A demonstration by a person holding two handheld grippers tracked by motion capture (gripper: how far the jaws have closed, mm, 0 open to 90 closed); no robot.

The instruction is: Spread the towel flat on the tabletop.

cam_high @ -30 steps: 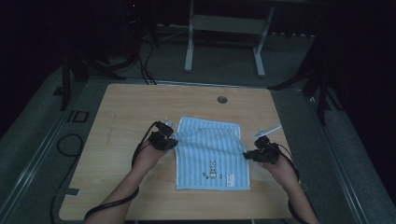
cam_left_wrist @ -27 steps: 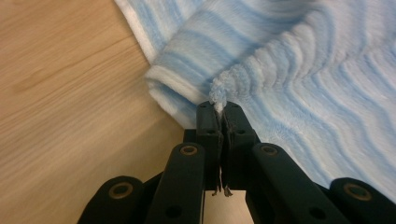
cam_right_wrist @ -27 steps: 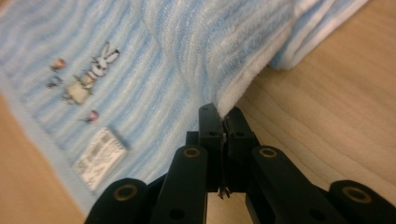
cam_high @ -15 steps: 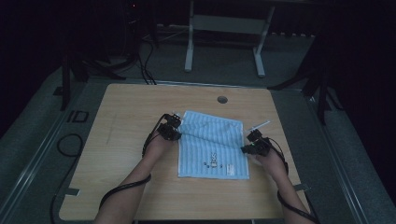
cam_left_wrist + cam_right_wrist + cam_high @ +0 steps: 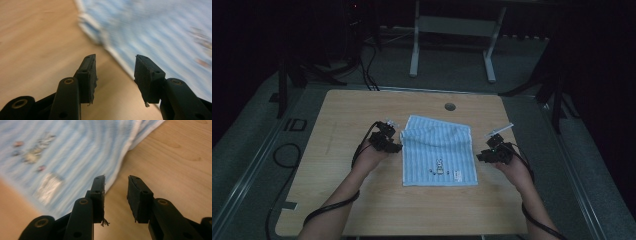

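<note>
A light blue striped towel (image 5: 439,150) with a small printed motif lies flat on the wooden table (image 5: 342,120), its far edge a little rumpled. My left gripper (image 5: 393,145) sits at the towel's left edge and my right gripper (image 5: 484,155) at its right edge. Both pairs of jaws have just been opening, with nothing between the pads. In the left gripper view the left gripper (image 5: 115,75) stands open over the towel's (image 5: 162,37) white hem. In the right gripper view the right gripper (image 5: 116,195) stands open beside the towel's (image 5: 62,157) edge.
A round cable hole (image 5: 450,106) sits in the table near its far edge. Bare wood stretches on both sides of the towel and in front of it. Beyond the table are the white legs of a stand (image 5: 414,45) and cables on the floor (image 5: 287,155).
Both grippers, shut on the towel's side edges before, have opened and let go. The towel has shifted slightly toward the far side and looks narrower.
</note>
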